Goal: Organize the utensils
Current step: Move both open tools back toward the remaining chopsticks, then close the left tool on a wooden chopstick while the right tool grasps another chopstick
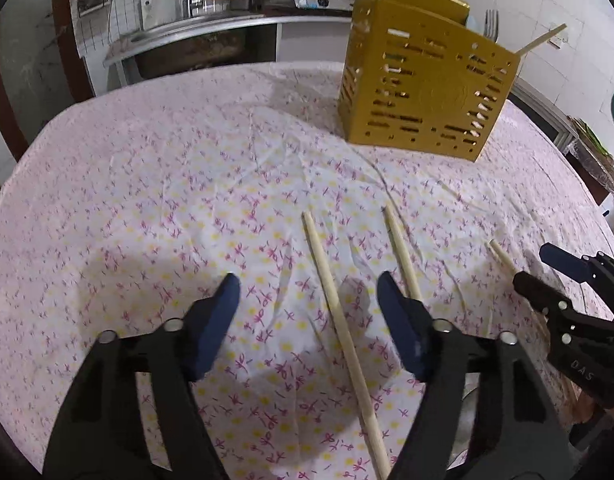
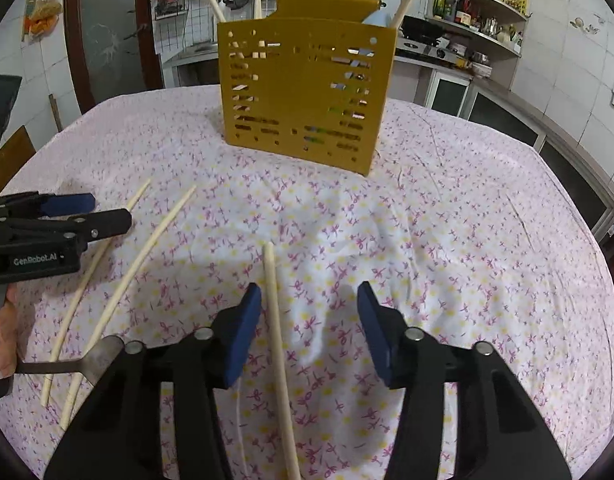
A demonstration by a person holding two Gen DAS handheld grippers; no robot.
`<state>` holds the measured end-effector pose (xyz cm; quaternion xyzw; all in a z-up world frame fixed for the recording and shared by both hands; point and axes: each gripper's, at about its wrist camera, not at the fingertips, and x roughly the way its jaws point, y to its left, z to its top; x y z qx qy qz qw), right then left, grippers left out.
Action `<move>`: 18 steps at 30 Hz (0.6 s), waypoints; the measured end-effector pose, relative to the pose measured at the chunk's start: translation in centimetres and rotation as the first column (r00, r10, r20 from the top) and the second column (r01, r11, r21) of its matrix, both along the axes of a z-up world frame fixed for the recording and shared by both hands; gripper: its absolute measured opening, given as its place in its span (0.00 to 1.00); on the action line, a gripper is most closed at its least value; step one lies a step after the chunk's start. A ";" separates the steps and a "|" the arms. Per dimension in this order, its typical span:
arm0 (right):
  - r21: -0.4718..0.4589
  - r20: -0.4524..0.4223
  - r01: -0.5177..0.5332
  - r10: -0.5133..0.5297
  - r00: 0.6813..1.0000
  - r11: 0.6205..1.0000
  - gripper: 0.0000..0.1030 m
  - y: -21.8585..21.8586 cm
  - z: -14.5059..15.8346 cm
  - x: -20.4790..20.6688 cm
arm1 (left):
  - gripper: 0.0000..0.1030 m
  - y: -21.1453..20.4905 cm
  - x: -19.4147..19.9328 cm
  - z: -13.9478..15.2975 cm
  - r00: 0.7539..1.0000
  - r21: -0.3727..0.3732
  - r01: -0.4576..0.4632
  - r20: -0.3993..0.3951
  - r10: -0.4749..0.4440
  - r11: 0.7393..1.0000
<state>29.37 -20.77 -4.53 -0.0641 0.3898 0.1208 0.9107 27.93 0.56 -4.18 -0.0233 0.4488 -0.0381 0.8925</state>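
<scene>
Three pale wooden chopsticks lie on the flowered tablecloth. In the left wrist view my left gripper (image 1: 309, 292) hovers low over the cloth, its blue pads wide apart, with one chopstick (image 1: 339, 320) between them untouched. A second chopstick (image 1: 403, 256) runs under the right finger. My right gripper (image 2: 309, 296) is open around the third chopstick (image 2: 277, 320), which lies close to the left pad without being pinched. The yellow slotted utensil holder (image 1: 427, 92) (image 2: 307, 96) stands upright at the back and holds several chopsticks and a fork.
The right gripper (image 1: 539, 266) shows at the right edge of the left wrist view; the left gripper (image 2: 109, 210) sits left in the right wrist view. A metal utensil (image 2: 99, 354) lies near the front edge, by a hand (image 2: 3, 340). Kitchen counters stand behind the table.
</scene>
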 end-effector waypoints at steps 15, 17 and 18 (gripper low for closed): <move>0.005 -0.050 -0.036 0.036 0.998 0.999 0.25 1.5 -0.6 1.3 | 0.35 -1.6 1.2 -0.2 0.999 0.073 0.042 -0.025 -0.040 0.996; 0.006 -0.059 -0.031 0.031 0.998 1.000 0.18 1.6 -0.6 1.7 | 0.35 -1.7 1.6 -0.2 0.999 0.074 0.036 -0.025 -0.034 0.997; 0.003 -0.064 -0.030 0.030 0.998 1.000 0.16 1.8 -0.6 1.9 | 0.32 -1.8 1.8 -0.3 0.999 0.074 0.034 -0.026 -0.032 0.997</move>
